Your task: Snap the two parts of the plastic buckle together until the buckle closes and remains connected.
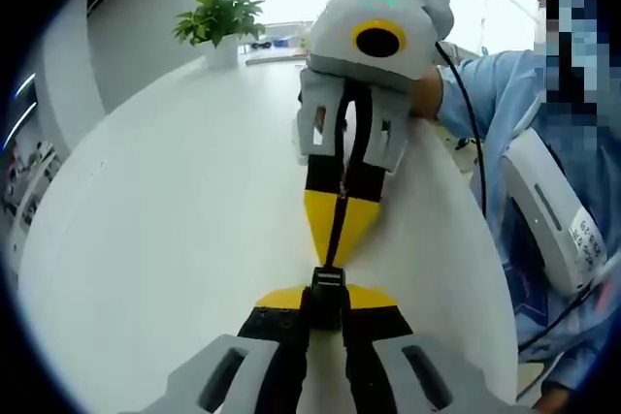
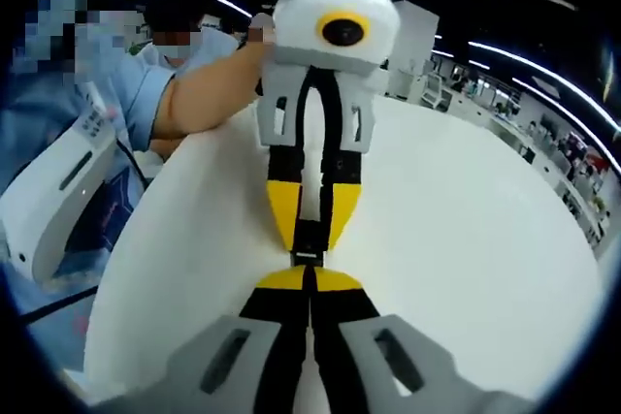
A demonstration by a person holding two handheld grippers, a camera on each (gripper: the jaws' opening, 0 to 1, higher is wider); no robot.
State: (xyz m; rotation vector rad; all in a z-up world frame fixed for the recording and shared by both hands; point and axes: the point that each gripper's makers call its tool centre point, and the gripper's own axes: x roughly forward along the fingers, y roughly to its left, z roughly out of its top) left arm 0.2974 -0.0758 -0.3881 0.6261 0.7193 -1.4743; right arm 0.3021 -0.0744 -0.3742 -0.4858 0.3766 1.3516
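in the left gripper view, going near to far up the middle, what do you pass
left gripper → buckle → strap → right gripper → table → potted plant

Grey tool (image 1: 330, 309), yellow-black jaws (light-blue sleeve (image 1: 490, 94)).

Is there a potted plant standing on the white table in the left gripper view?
Yes: a green potted plant in a white pot stands at the far edge of the white table, beyond the two grippers.
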